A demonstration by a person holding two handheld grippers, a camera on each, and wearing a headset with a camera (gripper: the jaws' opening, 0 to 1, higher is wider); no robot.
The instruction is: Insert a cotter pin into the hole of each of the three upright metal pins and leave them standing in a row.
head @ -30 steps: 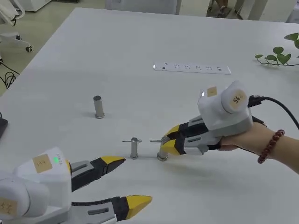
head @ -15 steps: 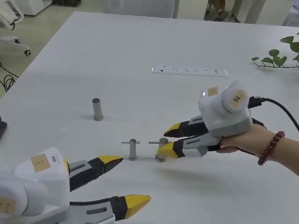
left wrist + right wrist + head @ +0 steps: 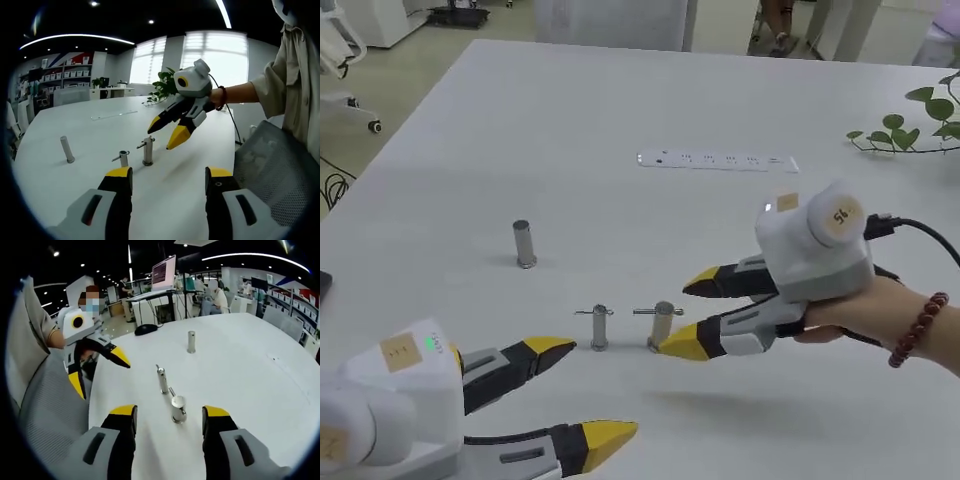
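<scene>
Our left claw (image 3: pixel 603 386) is wide open and holds nothing, low over the near edge of the worktop (image 3: pixel 620 110). Its jaws are black and tapered, with yellow tips.

Beyond it the left metal pin (image 3: pixel 525 243) stands upright and bare, well apart from the other two and farther back. We judge this to be the work left: a cotter pin through its hole, then a place in the row.

The middle metal pin (image 3: pixel 599 328) has its cotter pin (image 3: pixel 590 312) in, a thin wire poking out sideways near the top. Just beside it, the right metal pin (image 3: pixel 661 328) carries a second cotter pin (image 3: pixel 645 312) the same way. So we count two of three done.

All three pins are short dull-grey cylinders with a small flange at the foot. The worktop is white, smooth and matt.

Our right claw (image 3: pixel 159 139) is also agape and empty, its lower tip close to the right metal pin's foot; we cannot tell whether it touches.

Farther back lie a white power strip (image 3: pixel 717 160) and a leafy plant (image 3: pixel 920 120).
</scene>
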